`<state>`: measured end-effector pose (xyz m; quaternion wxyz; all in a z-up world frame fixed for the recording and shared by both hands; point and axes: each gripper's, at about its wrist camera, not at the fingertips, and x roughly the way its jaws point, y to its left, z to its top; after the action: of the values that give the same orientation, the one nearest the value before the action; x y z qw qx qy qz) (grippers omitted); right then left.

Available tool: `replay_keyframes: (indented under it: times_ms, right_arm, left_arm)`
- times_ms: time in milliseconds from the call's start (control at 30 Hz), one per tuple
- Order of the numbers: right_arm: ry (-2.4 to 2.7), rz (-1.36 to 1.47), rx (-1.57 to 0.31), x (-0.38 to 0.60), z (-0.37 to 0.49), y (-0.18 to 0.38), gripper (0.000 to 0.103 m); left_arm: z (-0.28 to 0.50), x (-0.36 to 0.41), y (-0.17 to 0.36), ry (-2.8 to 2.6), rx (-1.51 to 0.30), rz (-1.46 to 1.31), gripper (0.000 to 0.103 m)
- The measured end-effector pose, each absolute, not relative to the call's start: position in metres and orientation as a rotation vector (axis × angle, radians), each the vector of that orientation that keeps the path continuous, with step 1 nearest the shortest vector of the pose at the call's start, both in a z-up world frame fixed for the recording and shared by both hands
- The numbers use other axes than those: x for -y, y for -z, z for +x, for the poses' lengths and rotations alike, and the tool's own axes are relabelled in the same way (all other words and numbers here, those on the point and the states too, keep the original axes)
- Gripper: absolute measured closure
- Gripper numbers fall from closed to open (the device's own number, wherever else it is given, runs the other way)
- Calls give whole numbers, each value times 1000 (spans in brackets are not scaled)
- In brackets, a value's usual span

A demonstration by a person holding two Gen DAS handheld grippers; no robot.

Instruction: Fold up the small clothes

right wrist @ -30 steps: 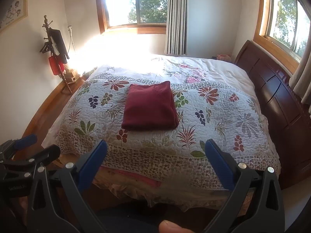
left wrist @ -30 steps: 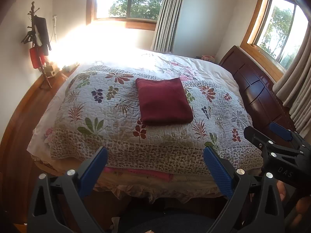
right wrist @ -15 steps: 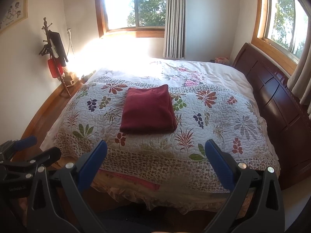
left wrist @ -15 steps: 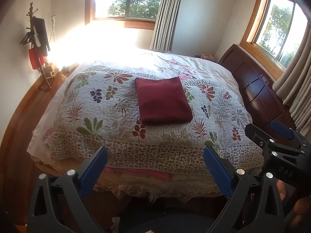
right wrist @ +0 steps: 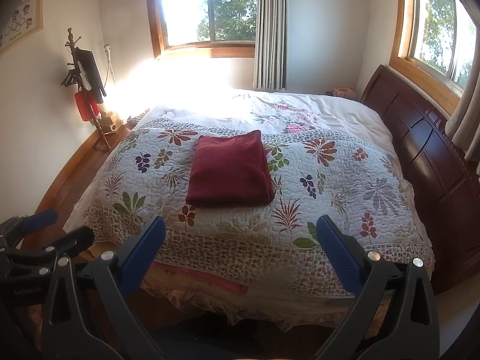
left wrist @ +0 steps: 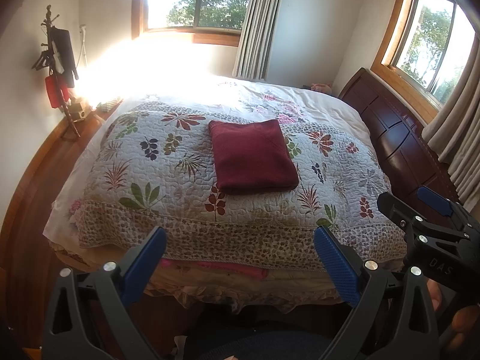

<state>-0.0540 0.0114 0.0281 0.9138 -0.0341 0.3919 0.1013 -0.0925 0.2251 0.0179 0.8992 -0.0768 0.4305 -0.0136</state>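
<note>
Folded dark red garment (left wrist: 252, 157) lying flat mid-quilt (left wrist: 168, 180) on the bed, well ahead of both grippers, left gripper (left wrist: 240, 258) spread wide and empty at the bed's near edge, right gripper (right wrist: 240, 246) likewise wide apart, holding nothing, garment untouched

A bed (left wrist: 399, 150) carries a leaf-patterned quilt (left wrist: 168, 180); a folded dark red cloth (left wrist: 252, 157) lies flat at its middle.

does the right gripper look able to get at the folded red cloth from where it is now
Probably yes. The right gripper is open and empty, and nothing lies on the floral quilt between it and the folded red cloth. It hangs short of the bed edge, so it needs a forward reach.
</note>
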Motion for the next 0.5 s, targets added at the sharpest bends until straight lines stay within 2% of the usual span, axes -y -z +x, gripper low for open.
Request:
replay_keyframes:
  times_ms: [500]
  right_arm:
    - [-209, -72, -813, -10, -46, -28, 3]
  left_arm:
    - [-84, -222, -19, 37, -898, -142, 4]
